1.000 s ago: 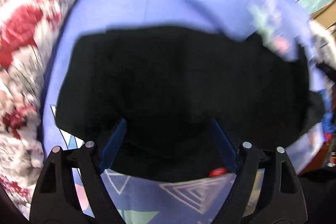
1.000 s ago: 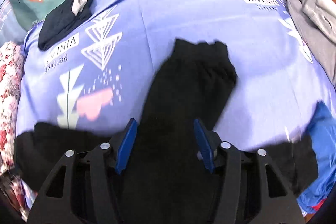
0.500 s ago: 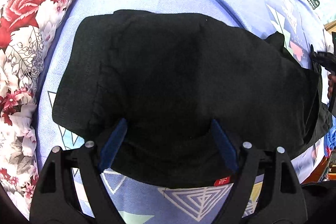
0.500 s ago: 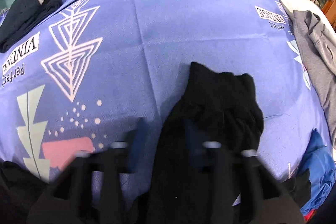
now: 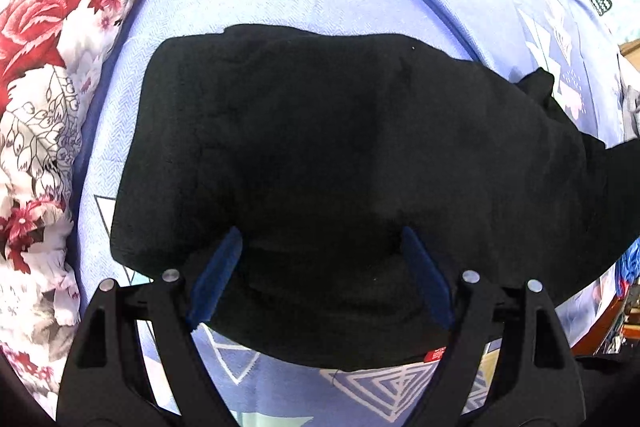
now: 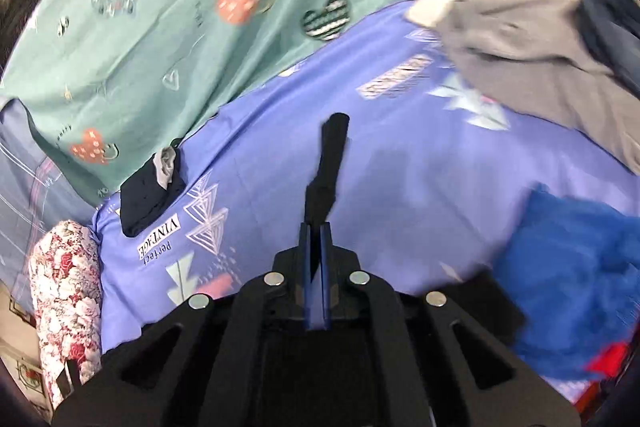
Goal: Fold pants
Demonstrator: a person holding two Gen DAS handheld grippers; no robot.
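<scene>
Over purple bedsheet (image 6: 420, 167), right claw (image 6: 315, 227) grips black pants (image 6: 326, 171); left claw (image 5: 320, 239) gapes above them.

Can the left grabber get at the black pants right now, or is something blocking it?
Probably yes. The left gripper points down over the black pants with its jaws wide apart. The blue fingers sit on either side of the cloth, and nothing lies on top of the pants there.

Purple printed bedsheet (image 6: 420, 155), teal heart-print cover (image 6: 160, 27), floral bolster (image 5: 36, 87)
</scene>
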